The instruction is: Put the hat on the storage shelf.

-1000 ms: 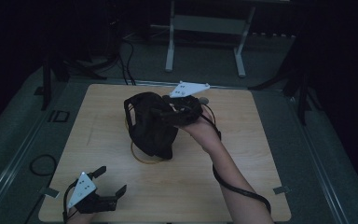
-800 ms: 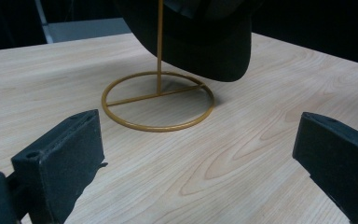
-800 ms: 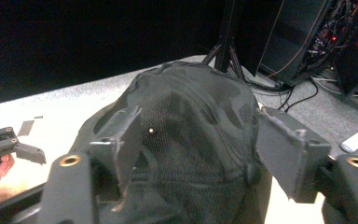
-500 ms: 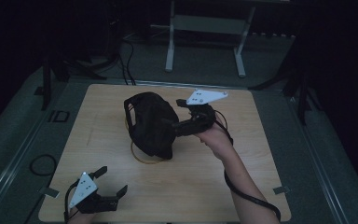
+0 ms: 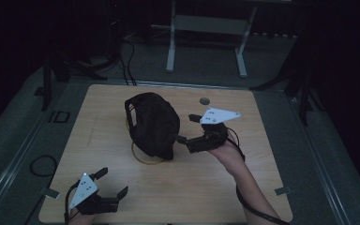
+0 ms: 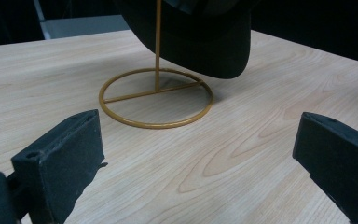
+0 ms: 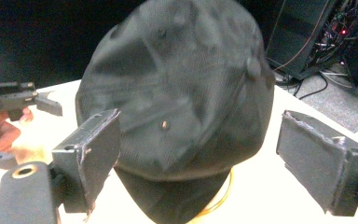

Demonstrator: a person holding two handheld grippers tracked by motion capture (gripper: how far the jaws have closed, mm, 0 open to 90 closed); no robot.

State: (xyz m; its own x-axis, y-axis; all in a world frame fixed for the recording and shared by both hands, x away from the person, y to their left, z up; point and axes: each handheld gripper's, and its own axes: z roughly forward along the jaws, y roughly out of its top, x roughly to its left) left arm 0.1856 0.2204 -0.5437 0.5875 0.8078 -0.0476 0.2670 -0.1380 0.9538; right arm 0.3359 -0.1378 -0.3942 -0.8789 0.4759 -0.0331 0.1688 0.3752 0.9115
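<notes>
Your right gripper [image 5: 187, 127] sits jaws apart at frame centre, just right of the black cap [image 5: 152, 123] on its gold wire stand [image 5: 146, 160]. Your left gripper [image 5: 112, 182], also spread and empty, rests at the lower left of the wooden surface [image 5: 262, 154].

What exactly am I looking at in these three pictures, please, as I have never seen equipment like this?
No robot is involved: a person at a wooden table holds a two-jaw gripper in each hand. The high view looks down from a fixed camera over the table. The left gripper sits near the table's front left corner, jaws open and empty. The right gripper is beside a black cap, also open and holding nothing.

The other two pictures come from cameras riding on the grippers, looking out between their own black jaws. The left gripper view shows the cap hanging on a thin gold wire stand with a ring base resting on the table. The right gripper view faces the cap close up, with the other hand and gripper farther off.
</notes>
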